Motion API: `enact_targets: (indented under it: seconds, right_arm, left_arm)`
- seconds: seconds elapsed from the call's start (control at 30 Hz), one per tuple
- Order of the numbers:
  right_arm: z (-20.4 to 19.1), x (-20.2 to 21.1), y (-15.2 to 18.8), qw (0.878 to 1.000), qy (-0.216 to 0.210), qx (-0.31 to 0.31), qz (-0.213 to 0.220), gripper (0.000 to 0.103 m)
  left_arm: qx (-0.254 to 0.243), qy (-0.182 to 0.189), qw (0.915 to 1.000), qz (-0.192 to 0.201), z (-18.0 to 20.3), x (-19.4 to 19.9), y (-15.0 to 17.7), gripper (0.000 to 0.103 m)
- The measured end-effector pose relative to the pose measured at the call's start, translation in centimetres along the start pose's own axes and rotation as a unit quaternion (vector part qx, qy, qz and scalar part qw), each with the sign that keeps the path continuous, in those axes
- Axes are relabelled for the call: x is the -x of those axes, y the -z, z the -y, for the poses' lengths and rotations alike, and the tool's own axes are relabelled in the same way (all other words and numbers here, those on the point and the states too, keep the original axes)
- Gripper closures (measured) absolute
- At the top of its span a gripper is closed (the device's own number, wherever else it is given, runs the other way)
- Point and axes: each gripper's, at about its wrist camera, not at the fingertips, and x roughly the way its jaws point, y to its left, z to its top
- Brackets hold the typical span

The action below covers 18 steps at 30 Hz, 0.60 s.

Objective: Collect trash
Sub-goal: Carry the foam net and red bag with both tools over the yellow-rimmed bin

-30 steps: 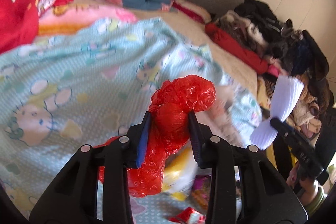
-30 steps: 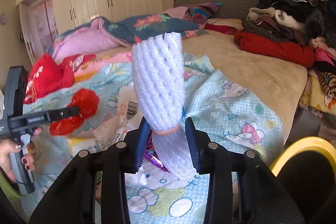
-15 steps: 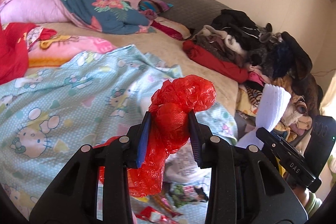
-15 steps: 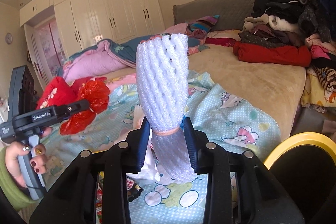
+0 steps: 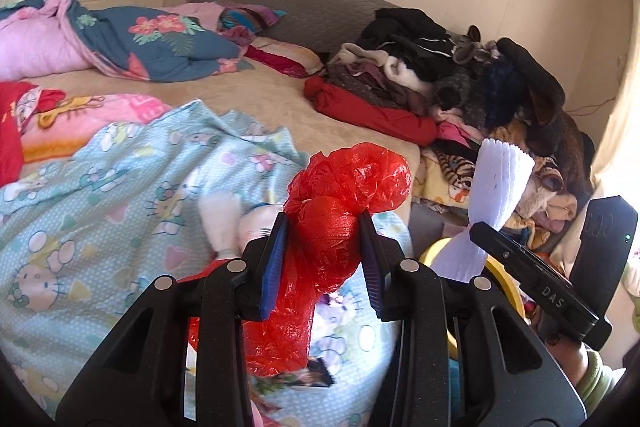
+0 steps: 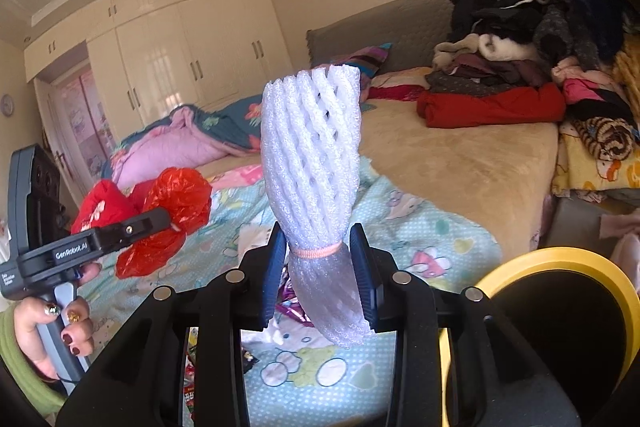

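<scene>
The left tool (image 5: 322, 259) is clamped on a crumpled red plastic bag (image 5: 344, 195), glossy and knotted into a lump. The right tool (image 6: 318, 263) pinches a white foam net sleeve (image 6: 312, 155) at its banded neck. Both pieces hang above the bed, neither yet dropped into the yellow-rimmed bin (image 6: 560, 259) just beside. More wrappers (image 6: 290, 307) lie below on the blue cartoon blanket (image 5: 100, 195), so collecting looks partly done. Clothes (image 5: 440, 67) are piled beyond.

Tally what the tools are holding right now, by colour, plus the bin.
Red plastic bag, in left tool: 1
White foam fruit net, in right tool: 1
Yellow-rimmed bin: 1
Total: 3
</scene>
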Motion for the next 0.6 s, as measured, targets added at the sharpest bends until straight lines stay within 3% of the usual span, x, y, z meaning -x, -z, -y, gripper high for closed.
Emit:
enact_targets:
  seconds: [0.6]
  right_arm:
    - [5.7,5.1,-0.8,0.997,0.047,-0.055,0.042,0.072]
  left_arm:
    - [-0.052,0.049,0.9972,-0.022,7.1,-1.9,1.1,0.076]
